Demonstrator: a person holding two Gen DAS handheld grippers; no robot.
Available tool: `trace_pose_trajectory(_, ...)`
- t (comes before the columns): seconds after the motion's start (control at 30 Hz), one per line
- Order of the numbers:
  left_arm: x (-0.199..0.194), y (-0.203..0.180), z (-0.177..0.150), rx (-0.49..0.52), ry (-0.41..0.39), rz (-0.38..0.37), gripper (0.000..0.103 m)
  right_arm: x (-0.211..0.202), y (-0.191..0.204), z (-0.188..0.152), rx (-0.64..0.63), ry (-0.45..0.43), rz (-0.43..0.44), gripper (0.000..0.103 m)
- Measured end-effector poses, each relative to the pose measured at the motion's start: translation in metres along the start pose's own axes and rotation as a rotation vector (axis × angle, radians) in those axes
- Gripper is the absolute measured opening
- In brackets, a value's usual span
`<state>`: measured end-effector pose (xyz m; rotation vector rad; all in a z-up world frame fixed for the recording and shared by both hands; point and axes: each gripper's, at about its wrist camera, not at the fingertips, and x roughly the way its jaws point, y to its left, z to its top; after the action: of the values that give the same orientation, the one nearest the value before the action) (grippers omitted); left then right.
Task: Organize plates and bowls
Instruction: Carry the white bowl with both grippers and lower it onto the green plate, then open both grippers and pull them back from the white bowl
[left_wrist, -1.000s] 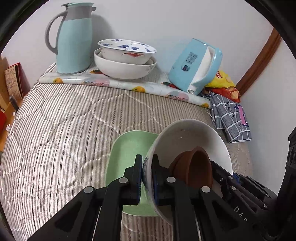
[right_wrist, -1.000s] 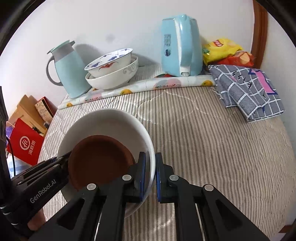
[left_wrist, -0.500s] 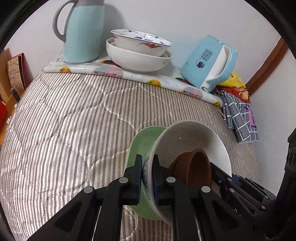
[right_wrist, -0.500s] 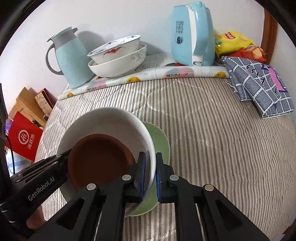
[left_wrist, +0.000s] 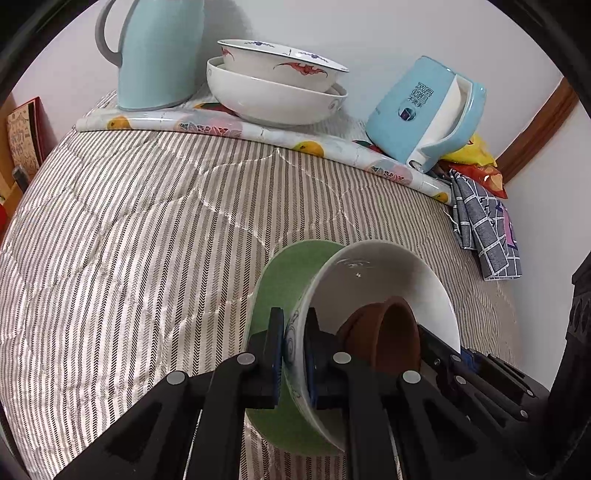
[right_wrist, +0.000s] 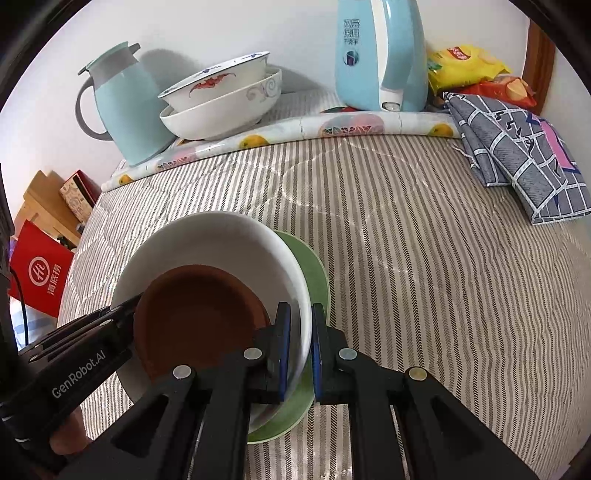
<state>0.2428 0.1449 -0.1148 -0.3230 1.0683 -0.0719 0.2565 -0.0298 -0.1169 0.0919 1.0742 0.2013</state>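
Both grippers, left (left_wrist: 294, 350) and right (right_wrist: 300, 349), pinch opposite rims of the white bowl (right_wrist: 236, 243) (brown bowl (right_wrist: 195, 317) nested inside) above the green plate (left_wrist: 291, 273); joining the far stack (left_wrist: 273, 92) looks left to do

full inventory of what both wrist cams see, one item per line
white bowl: 1, white, held over green plate, both grippers on rim
brown bowl: 1, brown, inside white bowl
green plate: 1, green, under white bowl
stacked bowls: 2, white patterned, far edge
jug: 1, pale blue, left of stack
kettle: 1, blue, right of stack
cloth: 1, grey checked, right side
snack bags: yellow and red, far right corner
left hand-held gripper: 1, black
right hand-held gripper: 1, black
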Motion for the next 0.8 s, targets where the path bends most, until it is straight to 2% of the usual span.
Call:
trace_pose_trajectory(0.6, 0.003, 0.008, 0.002, -0.007, 0.041, -0.049, 0.013, 0.003, 0.002, 0.004, -0.025, 0.017, 0.013, 0.011)
trace_pose_trajectory(0.8, -0.011, 0.007, 0.002, 0.015, 0.014, -0.05, 0.014, -0.003, -0.002, 0.003, -0.019, 0.004, 0.032, 0.011)
